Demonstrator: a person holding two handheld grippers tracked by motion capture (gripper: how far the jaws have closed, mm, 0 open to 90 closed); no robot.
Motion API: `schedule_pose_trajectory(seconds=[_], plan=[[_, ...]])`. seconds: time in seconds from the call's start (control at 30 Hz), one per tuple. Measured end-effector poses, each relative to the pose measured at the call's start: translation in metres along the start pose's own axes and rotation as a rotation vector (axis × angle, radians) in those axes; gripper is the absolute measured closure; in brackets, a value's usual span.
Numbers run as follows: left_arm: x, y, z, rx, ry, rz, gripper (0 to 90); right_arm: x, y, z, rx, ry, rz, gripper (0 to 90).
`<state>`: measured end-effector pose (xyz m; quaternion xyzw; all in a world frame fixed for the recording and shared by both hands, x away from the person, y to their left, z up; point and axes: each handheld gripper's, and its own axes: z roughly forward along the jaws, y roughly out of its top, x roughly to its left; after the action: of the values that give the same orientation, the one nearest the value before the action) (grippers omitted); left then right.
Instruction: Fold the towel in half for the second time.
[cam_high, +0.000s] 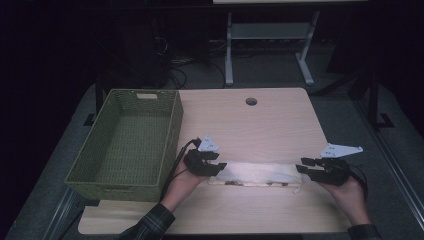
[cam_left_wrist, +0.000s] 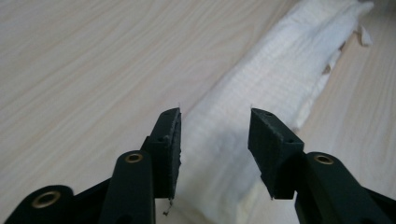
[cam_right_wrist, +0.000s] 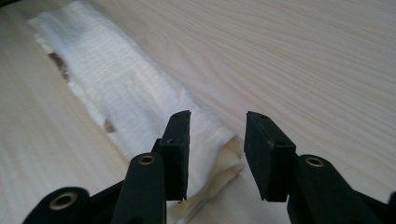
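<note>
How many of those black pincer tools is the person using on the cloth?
2. The left gripper is at the left end of the folded white cloth, the right gripper at its right end; both stand open.

A white cloth (cam_high: 255, 173) lies folded into a long narrow strip, flat on the surface, stretched from one pair of jaws to the other. Its weave is ribbed and crinkly, with a few small brown marks along one long edge. One end sits between and just below the left jaws, which stand apart and clear of it; the other end, layered and slightly puffed, lies between the parted right jaws.
</note>
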<state>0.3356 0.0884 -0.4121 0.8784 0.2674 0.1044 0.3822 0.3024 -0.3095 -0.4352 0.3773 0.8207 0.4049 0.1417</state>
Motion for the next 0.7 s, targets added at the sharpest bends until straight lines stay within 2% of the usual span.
schedule_pose_trajectory(seconds=[0.07, 0.23, 0.33, 0.37, 0.43, 0.47, 0.53, 0.67, 0.7], plan=[[0.005, 0.007, 0.009, 0.0, -0.007, 0.015, 51.2, -0.005, 0.002, 0.008, 0.007, 0.002, 0.006, 60.6], [0.016, 0.016, 0.033, 0.019, -0.058, 0.017, 50.6, -0.015, 0.003, 0.03, 0.054, -0.002, 0.03, 60.6], [0.019, 0.017, 0.046, 0.038, -0.091, 0.017, 50.5, -0.014, -0.002, 0.035, 0.077, 0.005, 0.033, 60.6], [0.02, 0.016, 0.054, 0.058, -0.118, 0.02, 50.5, -0.014, -0.004, 0.036, 0.084, 0.009, 0.034, 60.5], [0.019, 0.014, 0.06, 0.068, -0.125, 0.02, 50.4, -0.014, -0.005, 0.037, 0.091, 0.013, 0.033, 60.4], [0.019, 0.014, 0.063, 0.091, -0.124, 0.039, 50.3, -0.013, -0.007, 0.038, 0.098, 0.018, 0.033, 60.3], [0.019, 0.012, 0.068, 0.116, -0.141, 0.046, 50.3, -0.012, -0.01, 0.04, 0.113, 0.022, 0.028, 60.4], [0.018, 0.009, 0.075, 0.143, -0.148, 0.054, 51.2, -0.012, -0.011, 0.041, 0.116, 0.03, 0.016, 63.9], [0.016, 0.009, 0.078, 0.139, -0.15, 0.045, 52.1, -0.012, -0.011, 0.042, 0.116, 0.037, 0.02, 66.1]])
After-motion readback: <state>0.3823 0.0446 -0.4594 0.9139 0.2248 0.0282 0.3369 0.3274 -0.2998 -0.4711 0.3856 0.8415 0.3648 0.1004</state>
